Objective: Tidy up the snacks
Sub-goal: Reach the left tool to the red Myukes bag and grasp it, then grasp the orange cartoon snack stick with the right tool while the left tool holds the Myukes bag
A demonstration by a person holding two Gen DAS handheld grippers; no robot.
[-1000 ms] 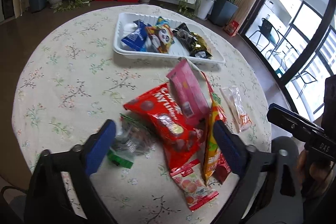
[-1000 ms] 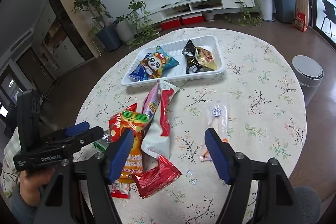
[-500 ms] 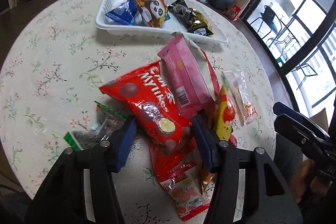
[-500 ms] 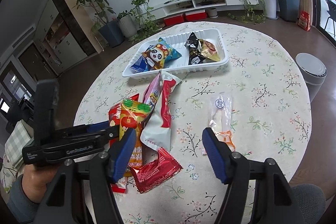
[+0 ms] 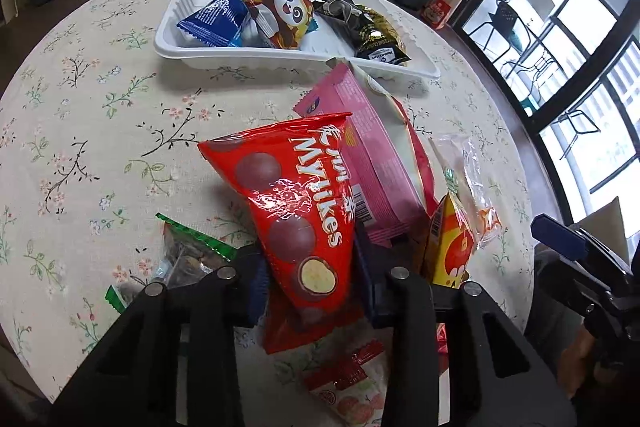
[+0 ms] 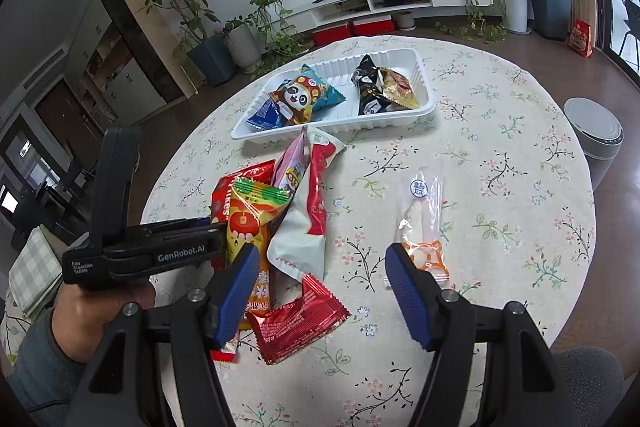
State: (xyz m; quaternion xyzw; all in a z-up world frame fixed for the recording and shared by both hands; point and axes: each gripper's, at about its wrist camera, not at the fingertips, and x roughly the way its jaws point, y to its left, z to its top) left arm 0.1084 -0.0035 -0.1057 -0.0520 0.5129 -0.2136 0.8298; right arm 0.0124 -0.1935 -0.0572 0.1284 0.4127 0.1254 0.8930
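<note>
My left gripper (image 5: 310,279) is shut on the red Mylikes bag (image 5: 298,203), which stands up between its fingers over the snack pile. A pink pack (image 5: 368,155) and a yellow-red pack (image 5: 450,247) lie beside it. The white tray (image 5: 280,57) at the far side holds several snacks, among them a panda pack (image 5: 286,13). My right gripper (image 6: 320,291) is open and empty above the table near a red wrapper (image 6: 298,321). The left gripper (image 6: 176,247) shows in the right wrist view at the pile, and the tray (image 6: 332,125) behind it.
A clear packet with an orange end (image 6: 424,223) lies alone right of the pile. A green-edged bag (image 5: 188,251) lies left of the left gripper. A white bin (image 6: 596,131) stands on the floor beyond the table's right edge.
My left gripper has moved forward onto the pile and closed on the red Mylikes bag, which now stands tilted up. My right gripper has stayed open and shifted little.
</note>
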